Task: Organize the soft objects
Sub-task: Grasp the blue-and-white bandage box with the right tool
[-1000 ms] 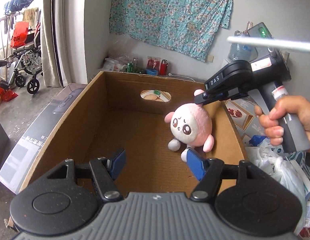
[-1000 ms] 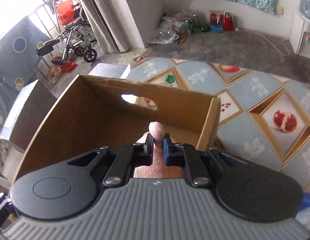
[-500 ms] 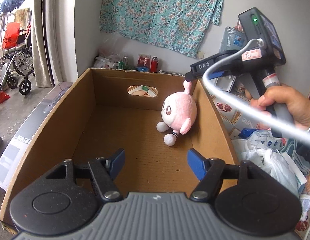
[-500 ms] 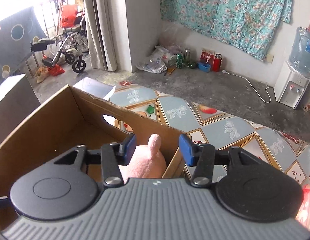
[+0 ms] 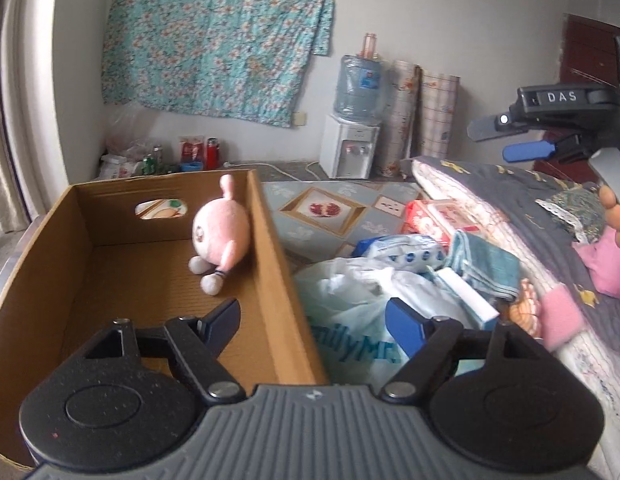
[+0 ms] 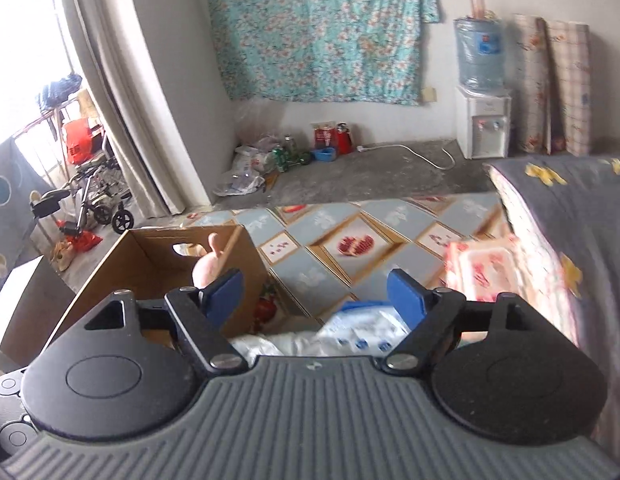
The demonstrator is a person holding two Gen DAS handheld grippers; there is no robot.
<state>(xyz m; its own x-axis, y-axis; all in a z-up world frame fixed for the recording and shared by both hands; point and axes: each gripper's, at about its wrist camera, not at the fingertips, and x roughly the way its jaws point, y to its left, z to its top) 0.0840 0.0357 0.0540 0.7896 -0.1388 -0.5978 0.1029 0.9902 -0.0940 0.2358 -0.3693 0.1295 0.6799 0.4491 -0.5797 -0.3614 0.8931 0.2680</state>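
Observation:
A pink plush bunny lies inside the brown cardboard box, leaning on its right wall; its ear shows over the box in the right wrist view. My left gripper hangs over the box's right wall, jaws opening, nothing between them. My right gripper is up and to the right of the box, jaws opening and empty; it also shows at the left wrist view's upper right, right gripper. A folded teal cloth and pink fabric lie on the bed.
White plastic bags and a blue-dotted packet are piled between box and bed. A red-and-white pack lies beside them. A water dispenser, rolled mats and bottles stand by the far wall. A wheelchair is at left.
My right gripper opened, let go of the bunny's ear and swung up and away to the right. The bunny dropped against the box wall. My left gripper shifted right.

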